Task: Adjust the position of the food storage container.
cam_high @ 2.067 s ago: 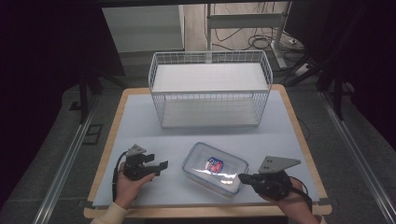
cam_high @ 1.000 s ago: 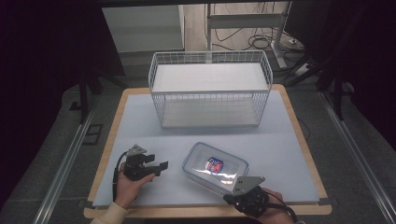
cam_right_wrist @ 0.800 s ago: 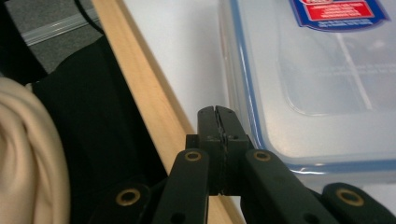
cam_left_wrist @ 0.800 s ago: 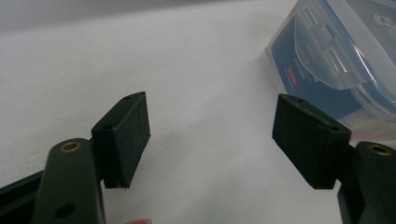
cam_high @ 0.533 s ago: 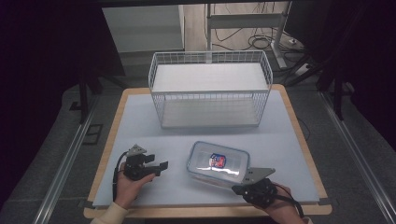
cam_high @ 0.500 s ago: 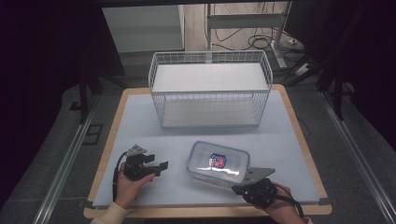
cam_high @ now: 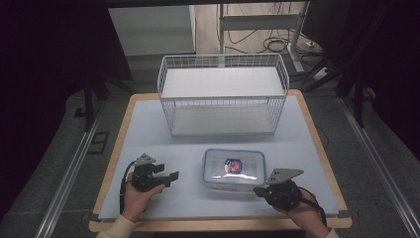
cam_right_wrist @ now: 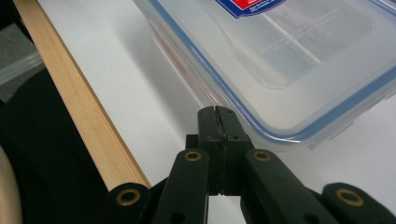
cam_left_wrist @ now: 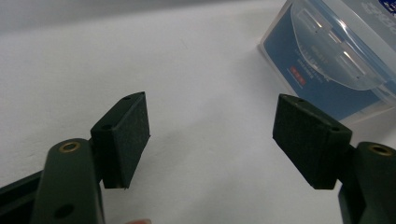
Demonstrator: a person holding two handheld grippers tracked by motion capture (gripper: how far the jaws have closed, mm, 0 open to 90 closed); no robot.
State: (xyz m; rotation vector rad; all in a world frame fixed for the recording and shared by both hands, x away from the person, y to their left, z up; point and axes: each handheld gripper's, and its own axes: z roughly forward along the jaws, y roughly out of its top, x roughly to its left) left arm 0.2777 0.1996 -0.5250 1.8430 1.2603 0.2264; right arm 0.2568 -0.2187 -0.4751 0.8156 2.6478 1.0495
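Right gripper (cam_right_wrist: 218, 114) beside clear, blue-sealed lidded container (cam_right_wrist: 299, 60)

A white wire basket (cam_high: 222, 94) stands at the far side of the surface (cam_high: 148, 134), which is white with a wooden edge. A clear plastic box (cam_high: 234, 169) with a blue-rimmed lid and a red and blue label lies nearer, well apart from the basket. Cables (cam_high: 267, 44) lie on the floor behind.

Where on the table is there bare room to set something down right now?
Bare table lies left of the wire basket, and in the strip between the basket and the plastic container. More lies right of the container toward the table edge. The near edge is crowded: left gripper, open, and right gripper, shut, flank the container.
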